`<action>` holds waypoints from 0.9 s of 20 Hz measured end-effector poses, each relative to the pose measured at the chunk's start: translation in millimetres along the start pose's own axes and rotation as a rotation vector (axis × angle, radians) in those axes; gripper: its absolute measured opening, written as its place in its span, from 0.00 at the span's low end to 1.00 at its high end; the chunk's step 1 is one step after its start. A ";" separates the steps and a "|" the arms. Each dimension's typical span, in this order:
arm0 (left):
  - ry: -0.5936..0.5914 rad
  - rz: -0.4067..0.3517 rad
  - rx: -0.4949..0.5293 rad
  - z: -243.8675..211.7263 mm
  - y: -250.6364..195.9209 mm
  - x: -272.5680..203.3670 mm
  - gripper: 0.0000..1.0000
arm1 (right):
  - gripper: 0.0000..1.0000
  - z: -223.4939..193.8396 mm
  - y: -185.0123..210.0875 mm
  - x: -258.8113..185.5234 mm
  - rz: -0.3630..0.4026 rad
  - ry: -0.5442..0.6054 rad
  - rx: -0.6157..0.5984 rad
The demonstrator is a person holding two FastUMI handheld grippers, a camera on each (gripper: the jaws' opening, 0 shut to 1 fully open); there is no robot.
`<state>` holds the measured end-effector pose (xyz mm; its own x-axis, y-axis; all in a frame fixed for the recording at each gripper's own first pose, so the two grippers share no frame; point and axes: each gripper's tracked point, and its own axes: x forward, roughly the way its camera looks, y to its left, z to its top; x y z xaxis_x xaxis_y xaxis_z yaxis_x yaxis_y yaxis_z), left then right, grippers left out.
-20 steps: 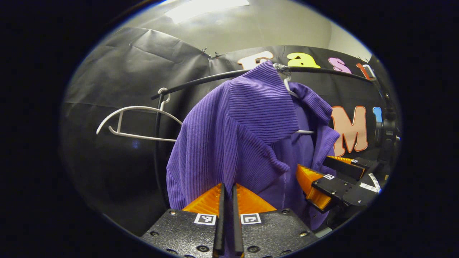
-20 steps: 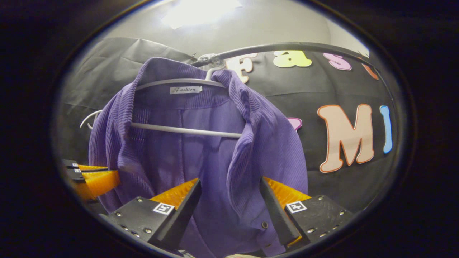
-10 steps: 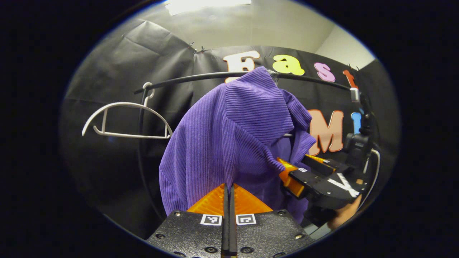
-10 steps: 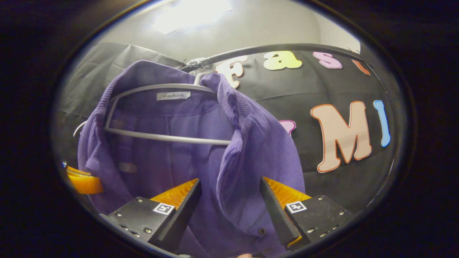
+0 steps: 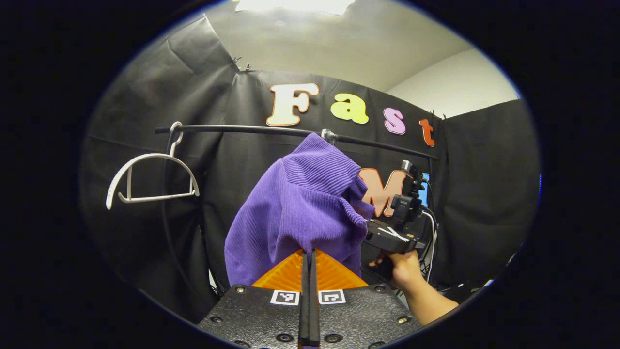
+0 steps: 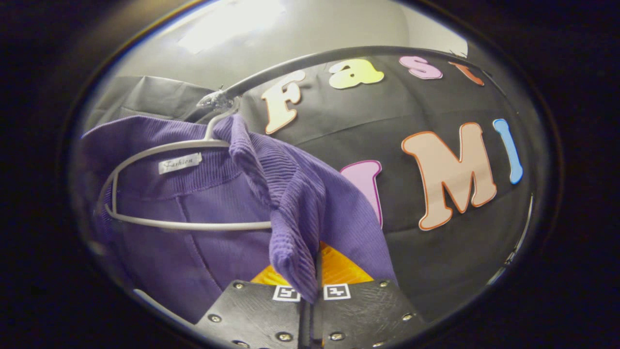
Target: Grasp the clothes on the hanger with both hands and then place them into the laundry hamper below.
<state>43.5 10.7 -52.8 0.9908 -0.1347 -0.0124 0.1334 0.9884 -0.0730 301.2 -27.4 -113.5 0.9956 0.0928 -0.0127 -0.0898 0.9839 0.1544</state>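
Purple ribbed garment [image 5: 300, 208] is hanging from the black rail [image 5: 242, 129] near the middle of the left gripper view, draped over a white hanger [image 6: 160, 194] whose hook is catching the rail at a taped spot, as the right gripper view is showing. At the far left of the left gripper view, a second, bare white hanger [image 5: 145, 177] is hanging from the rail's end, well apart from the garment. At the bottom centre of that view, the left gripper [image 5: 308, 271] is standing with its two fingers drawn together so that only a thin slit is separating them, their tips reaching the garment's lower hem; whether cloth is pinched between them cannot be told. To the right of the garment, the right gripper [image 5: 387, 237] is pressing into the cloth's far edge, with a person's hand [image 5: 404, 269] holding its handle from below. In the right gripper view, the garment is filling the left half, its neck label facing the camera, and its front edge [image 6: 290, 228] is falling down between the right gripper's [image 6: 311, 291] closed fingers, which are clamping it on both sides.
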 end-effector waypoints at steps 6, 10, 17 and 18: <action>-0.065 0.120 0.069 36.3 55.0 -27.9 0.00 | 0.06 7.2 -25.3 -6.5 -0.061 0.042 -0.083; -0.183 0.383 0.158 87.9 126.2 -32.2 0.00 | 0.05 38.1 -33.6 -9.0 -0.109 -0.007 -0.141; -0.314 0.460 0.214 144.1 144.1 -9.5 0.00 | 0.05 89.1 -55.7 12.1 -0.180 -0.073 -0.155; -0.311 0.449 0.209 148.5 144.7 -1.1 0.00 | 0.05 94.2 -57.3 14.4 -0.183 -0.075 -0.145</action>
<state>65.0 164.4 84.8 0.9069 0.2969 0.2991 -0.3313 0.9409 0.0706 323.2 -96.7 -29.4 0.9944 -0.0950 0.0466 0.0945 0.9954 0.0129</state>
